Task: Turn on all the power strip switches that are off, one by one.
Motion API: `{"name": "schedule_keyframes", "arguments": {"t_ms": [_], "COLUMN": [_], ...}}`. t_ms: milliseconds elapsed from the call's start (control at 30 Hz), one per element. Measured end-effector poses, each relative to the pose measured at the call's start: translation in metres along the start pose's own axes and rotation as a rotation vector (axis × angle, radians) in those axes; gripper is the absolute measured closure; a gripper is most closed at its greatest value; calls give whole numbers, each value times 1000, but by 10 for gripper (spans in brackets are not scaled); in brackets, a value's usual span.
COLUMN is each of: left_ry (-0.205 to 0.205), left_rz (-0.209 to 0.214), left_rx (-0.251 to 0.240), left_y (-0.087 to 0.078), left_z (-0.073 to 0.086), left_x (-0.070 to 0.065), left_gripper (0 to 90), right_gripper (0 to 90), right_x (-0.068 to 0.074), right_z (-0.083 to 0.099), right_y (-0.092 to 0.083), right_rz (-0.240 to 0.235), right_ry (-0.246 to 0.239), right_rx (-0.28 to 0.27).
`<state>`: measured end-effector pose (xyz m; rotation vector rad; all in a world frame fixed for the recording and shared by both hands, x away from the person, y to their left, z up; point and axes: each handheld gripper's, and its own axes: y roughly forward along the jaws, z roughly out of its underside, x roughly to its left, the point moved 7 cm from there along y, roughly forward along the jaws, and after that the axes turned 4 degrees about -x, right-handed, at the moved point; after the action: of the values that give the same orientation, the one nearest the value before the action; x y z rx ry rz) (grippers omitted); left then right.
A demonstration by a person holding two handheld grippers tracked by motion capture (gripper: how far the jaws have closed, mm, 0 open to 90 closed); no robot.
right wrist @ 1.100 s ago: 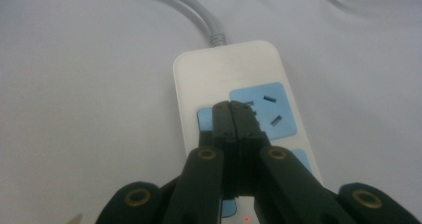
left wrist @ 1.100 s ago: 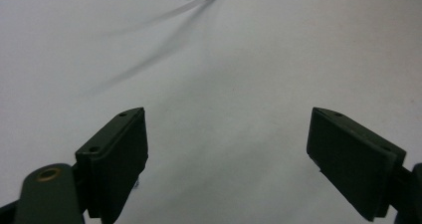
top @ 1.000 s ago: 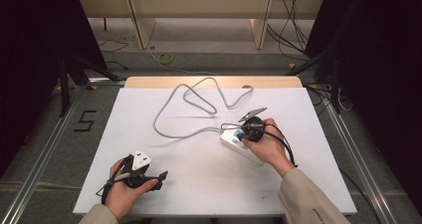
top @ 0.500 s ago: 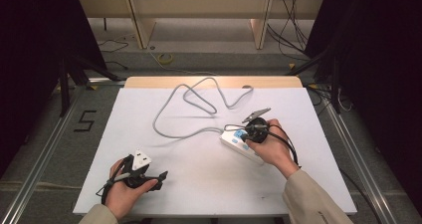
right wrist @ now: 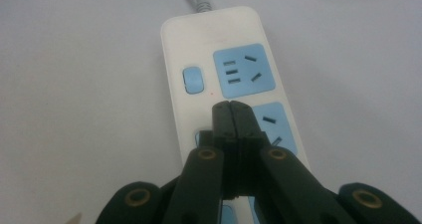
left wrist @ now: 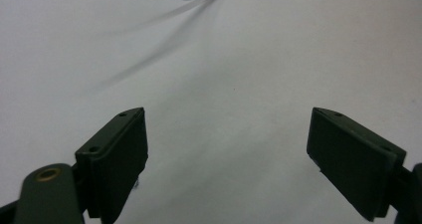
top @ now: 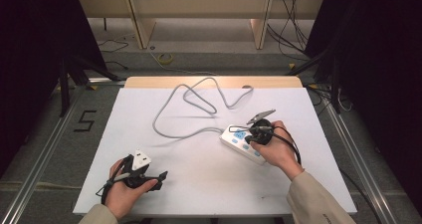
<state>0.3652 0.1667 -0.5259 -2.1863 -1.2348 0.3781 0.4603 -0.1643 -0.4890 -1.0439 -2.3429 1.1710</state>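
High view: right gripper [top: 261, 128] shifted slightly over power strip [top: 242, 143] near worktop's right edge.
Jaws pressed together on nothing, tip over strip's switches; left gripper [top: 161, 175] parked wide apart.

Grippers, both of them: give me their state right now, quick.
Left gripper: open, jaws wide apart, nothing between them, above the bare table.
Right gripper: shut, jaws pressed together with nothing between them, tips over the power strip.
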Motion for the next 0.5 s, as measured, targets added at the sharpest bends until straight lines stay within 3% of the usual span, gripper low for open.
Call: {"name": "schedule_keyframes", "arguments": {"t_ms": [500], "left_ry": [0], "left_rz": [0], "left_rx": [1], "left_y": [0], "left_z": [0], "left_x": [0], "left_gripper": [161], "right_gripper": [900], "right_x": [-2], "right_z": [7], "right_y": [-7], "right_rz": [6], "right_ry": [9], "right_rx": [12]}}
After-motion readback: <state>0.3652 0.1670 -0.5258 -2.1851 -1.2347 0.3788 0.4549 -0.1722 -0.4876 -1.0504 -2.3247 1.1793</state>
